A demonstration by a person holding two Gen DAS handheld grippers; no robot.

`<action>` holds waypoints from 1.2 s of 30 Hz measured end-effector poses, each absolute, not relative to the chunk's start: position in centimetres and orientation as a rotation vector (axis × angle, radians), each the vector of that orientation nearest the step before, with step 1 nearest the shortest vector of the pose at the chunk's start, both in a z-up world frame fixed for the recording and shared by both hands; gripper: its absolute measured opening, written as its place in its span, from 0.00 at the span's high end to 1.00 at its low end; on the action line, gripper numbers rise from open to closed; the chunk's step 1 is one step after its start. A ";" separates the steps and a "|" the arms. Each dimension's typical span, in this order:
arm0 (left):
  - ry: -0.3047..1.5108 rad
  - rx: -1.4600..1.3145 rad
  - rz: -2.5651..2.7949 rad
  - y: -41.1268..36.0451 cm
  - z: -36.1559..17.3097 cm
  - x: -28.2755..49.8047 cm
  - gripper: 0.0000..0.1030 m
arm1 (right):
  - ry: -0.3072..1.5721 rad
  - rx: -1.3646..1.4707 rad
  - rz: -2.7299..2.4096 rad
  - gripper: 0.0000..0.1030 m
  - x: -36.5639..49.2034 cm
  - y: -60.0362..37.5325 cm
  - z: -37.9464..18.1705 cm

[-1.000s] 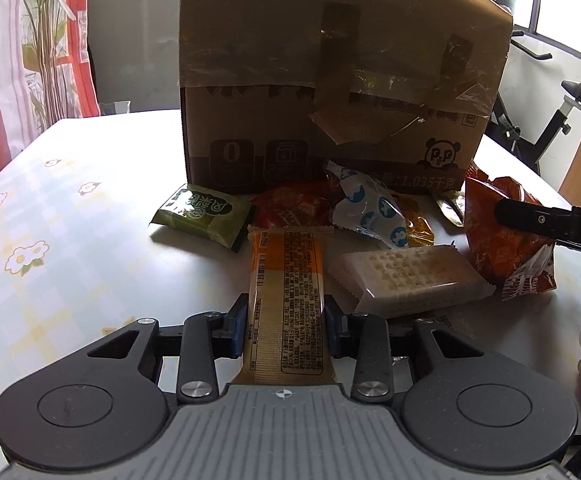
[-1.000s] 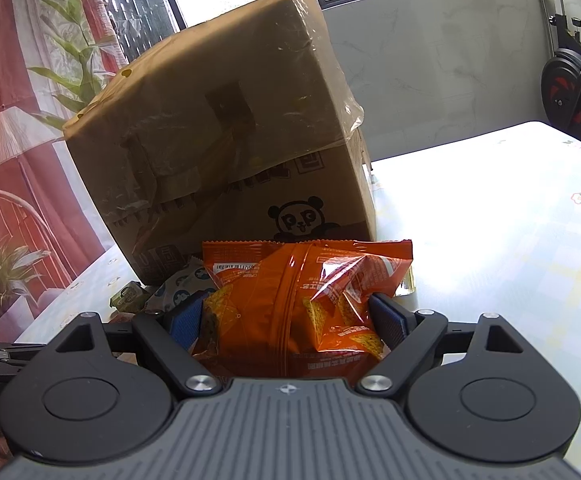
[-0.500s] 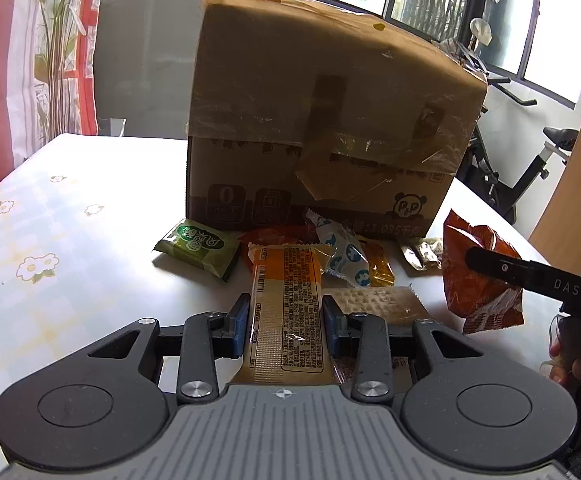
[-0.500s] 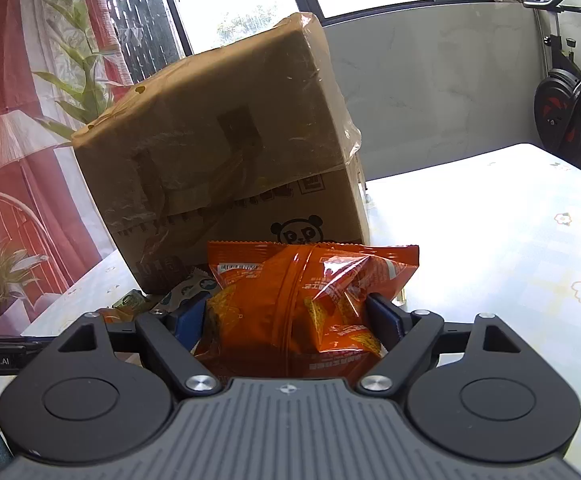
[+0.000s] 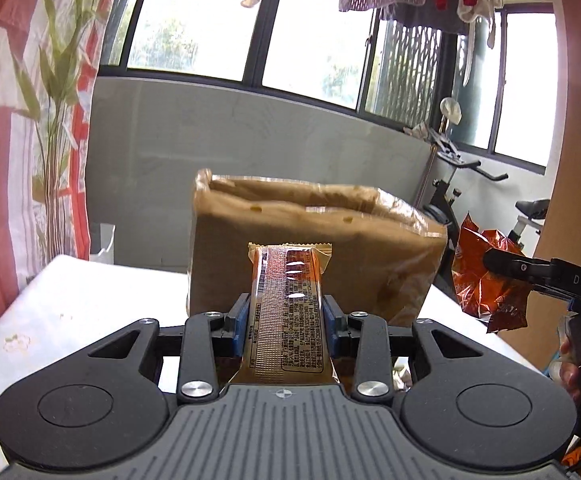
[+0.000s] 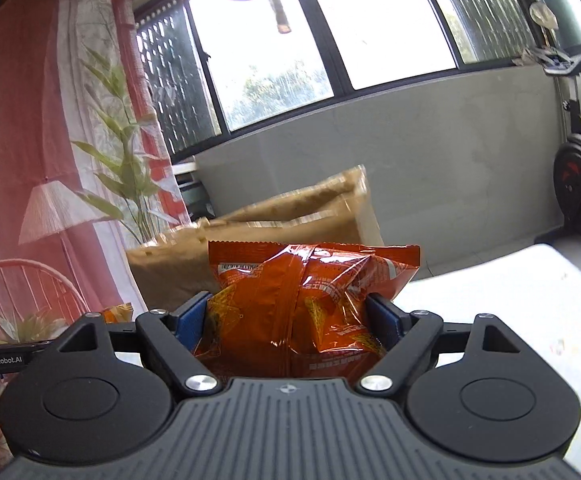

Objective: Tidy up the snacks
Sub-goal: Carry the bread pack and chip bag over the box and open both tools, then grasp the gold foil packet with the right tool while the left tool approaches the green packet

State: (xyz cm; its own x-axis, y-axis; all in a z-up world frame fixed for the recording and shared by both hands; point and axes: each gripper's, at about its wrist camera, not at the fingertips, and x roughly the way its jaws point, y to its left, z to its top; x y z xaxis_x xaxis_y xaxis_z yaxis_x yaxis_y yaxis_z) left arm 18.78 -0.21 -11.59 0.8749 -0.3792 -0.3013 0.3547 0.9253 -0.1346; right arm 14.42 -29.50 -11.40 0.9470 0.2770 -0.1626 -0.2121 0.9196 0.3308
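Left gripper [image 5: 284,316] clamped on a long, flat bar [image 5: 288,312] in glossy orange-and-tan film, printed side up, held off the table [image 5: 90,304] before the box [image 5: 370,248]. Right gripper [image 6: 292,318] clenched on a puffy orange bag [image 6: 310,292], crinkled foil, serrated top edge, also held aloft. Box: brown cardboard, rectangular, wrapped in shiny tape, top open, standing on the pale floral tablecloth. Bag also seen at right in left view, pinched by a black finger [image 5: 506,262].
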 end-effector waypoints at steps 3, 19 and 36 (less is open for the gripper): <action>0.258 -0.040 -0.394 -0.7 -8.5 19.9 0.63 | 0.135 0.268 0.305 0.19 16.0 -29.3 -7.8; 0.346 0.080 -0.272 -6.6 -5.6 35.1 0.63 | 0.219 0.117 0.203 0.18 33.6 -24.2 -4.8; 0.341 0.033 -0.290 -1.1 -5.5 30.3 0.42 | 0.158 0.173 0.292 0.13 27.6 -26.5 -5.5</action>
State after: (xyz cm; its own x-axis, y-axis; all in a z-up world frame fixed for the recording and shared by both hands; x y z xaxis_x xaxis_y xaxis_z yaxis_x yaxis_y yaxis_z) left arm 30.30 -1.11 -5.51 0.9016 -0.2747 -0.3341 0.2856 0.9582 -0.0171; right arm 27.58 -26.45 -5.54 0.9454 0.2991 -0.1297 -0.2721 0.9430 0.1916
